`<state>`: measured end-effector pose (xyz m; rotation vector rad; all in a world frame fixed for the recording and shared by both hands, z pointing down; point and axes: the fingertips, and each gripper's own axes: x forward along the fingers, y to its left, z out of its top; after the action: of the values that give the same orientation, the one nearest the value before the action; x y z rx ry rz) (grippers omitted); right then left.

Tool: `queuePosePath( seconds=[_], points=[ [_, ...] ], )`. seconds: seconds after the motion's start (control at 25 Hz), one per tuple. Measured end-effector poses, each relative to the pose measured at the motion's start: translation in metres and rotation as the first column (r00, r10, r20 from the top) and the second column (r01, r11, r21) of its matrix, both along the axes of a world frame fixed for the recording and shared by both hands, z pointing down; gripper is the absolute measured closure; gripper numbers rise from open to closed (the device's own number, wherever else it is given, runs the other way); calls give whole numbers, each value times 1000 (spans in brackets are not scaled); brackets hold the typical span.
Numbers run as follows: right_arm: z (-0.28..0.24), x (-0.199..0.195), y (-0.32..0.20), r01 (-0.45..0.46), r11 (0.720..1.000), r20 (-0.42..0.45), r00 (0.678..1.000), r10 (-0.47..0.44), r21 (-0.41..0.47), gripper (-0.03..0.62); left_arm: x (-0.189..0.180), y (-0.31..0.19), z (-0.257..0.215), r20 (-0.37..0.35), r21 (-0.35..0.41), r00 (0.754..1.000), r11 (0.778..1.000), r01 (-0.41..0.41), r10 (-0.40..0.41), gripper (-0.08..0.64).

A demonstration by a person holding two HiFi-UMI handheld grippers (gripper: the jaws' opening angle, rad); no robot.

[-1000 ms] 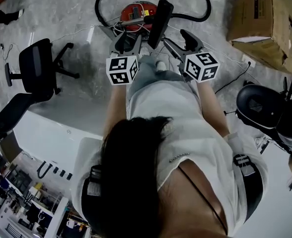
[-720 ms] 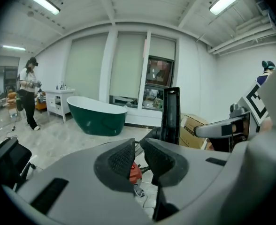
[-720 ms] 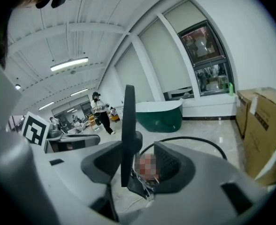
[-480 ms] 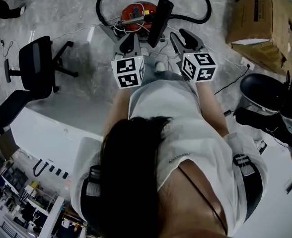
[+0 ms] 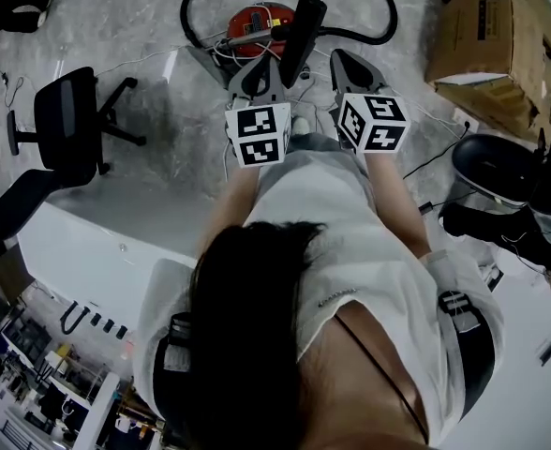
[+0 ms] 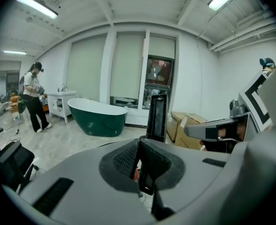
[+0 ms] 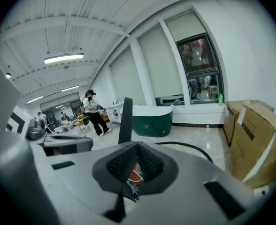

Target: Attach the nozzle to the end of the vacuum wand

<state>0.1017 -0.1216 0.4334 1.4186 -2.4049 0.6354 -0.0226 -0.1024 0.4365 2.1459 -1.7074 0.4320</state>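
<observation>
Black upright vacuum piece (image 5: 299,40) (wand or nozzle, can't tell) is standing beside the red canister (image 5: 260,22). Left gripper (image 5: 257,71) and right gripper (image 5: 341,59) are hovering either side of it. Their jaws have just been closing and are pressed together, pinching nothing. That fits pre-grab or post-fit.

Just-closed empty left claw (image 6: 139,149), green bathtub (image 6: 98,119) beyond

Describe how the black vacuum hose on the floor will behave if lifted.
The black hose lies in a loop around the red vacuum canister, so it is probably flexible and would sag. It seems joined to the canister, so pulling may drag that across the floor.
</observation>
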Motion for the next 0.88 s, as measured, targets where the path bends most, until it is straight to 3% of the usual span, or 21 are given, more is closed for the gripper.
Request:
queuePosePath(
  seconds=[0.16, 0.56, 0.88],
  points=[
    [-4, -4, 4, 9, 1000, -22, 1000, -9, 19, 577, 9, 0, -9, 16, 23, 1000, 999, -27, 27, 558],
    [-7, -14, 1, 8, 1000, -35, 999, -7, 30, 577, 7, -4, -14, -40, 28, 999, 1000, 3, -2, 558],
    [-7, -20, 4, 33, 999, -42, 999, -31, 31, 577, 4, -1, -16, -21, 29, 1000, 999, 16, -15, 558]
  ],
)
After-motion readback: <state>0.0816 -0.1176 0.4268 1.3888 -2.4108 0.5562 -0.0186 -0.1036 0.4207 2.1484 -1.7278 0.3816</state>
